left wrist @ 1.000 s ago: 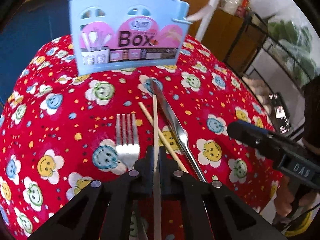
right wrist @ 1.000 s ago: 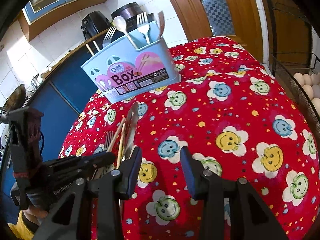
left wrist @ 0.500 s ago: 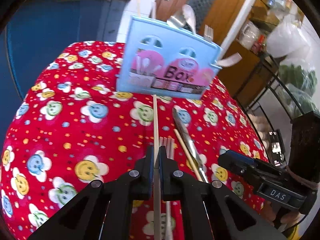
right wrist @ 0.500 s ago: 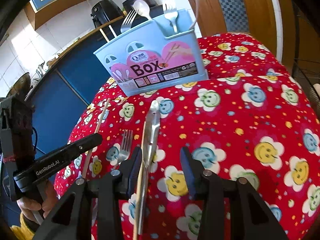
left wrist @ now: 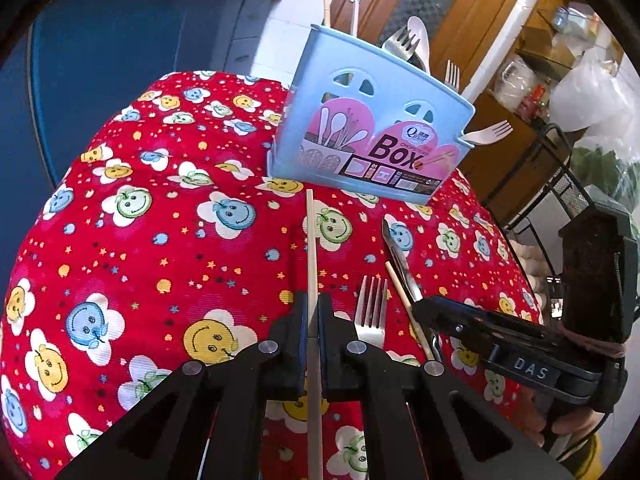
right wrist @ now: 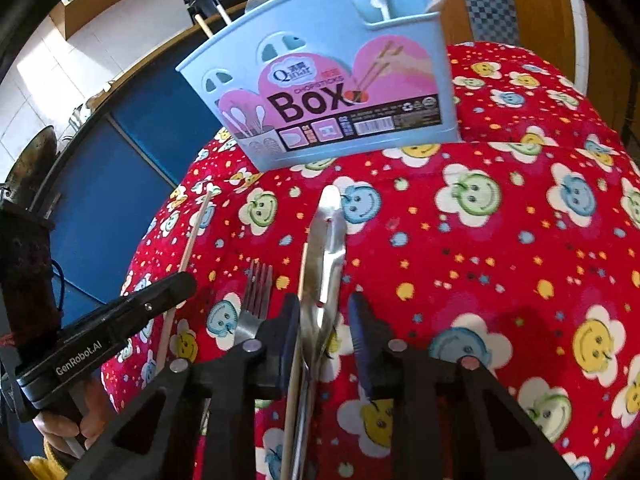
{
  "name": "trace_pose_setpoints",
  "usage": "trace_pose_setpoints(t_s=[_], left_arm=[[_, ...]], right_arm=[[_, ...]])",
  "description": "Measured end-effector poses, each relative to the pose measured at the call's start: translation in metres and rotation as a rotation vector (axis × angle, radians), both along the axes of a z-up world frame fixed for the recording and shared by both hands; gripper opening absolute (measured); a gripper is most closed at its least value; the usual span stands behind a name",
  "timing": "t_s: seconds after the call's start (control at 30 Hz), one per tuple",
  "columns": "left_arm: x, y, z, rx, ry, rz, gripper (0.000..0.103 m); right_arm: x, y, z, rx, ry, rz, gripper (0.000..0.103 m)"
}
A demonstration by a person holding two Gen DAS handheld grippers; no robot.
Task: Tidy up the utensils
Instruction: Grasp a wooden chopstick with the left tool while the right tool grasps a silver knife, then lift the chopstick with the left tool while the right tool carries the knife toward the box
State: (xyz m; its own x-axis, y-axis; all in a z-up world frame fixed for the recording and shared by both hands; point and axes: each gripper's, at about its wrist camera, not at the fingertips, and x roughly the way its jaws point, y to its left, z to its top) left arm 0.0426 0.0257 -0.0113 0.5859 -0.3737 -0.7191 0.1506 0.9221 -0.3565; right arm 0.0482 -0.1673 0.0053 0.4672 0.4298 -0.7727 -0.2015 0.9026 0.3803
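Note:
A light-blue utensil box stands at the back of the red smiley-flower cloth, with forks, a spoon and a chopstick upright in it. My left gripper is shut on a wooden chopstick, held above the cloth and pointing toward the box. On the cloth lie a fork, a second chopstick and a metal knife. My right gripper is closing around the knife and the lying chopstick, with a gap still showing beside the knife.
The cloth falls away at the left and near edges. A dark blue cabinet stands behind and to the left, and a wooden door is behind the box. A wire rack with eggs stands at the right. A person's hand holds each gripper.
My left gripper swung left with its chopstick and now faces the box at an angle. The right gripper came down over the knife and lying chopstick, and its jaws narrowed.

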Motion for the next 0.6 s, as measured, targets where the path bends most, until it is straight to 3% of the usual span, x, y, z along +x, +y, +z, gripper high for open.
trace_pose_setpoints(t_s=[0.3, 0.6], left_arm=[[0.003, 0.005, -0.003, -0.016, 0.004, 0.007, 0.004], [0.003, 0.004, 0.002, -0.031, -0.015, 0.001, 0.004]], right_arm=[[0.023, -0.003, -0.005, 0.083, 0.053, -0.001, 0.022], [0.022, -0.01, 0.003, 0.129, 0.029, -0.015, 0.021]])
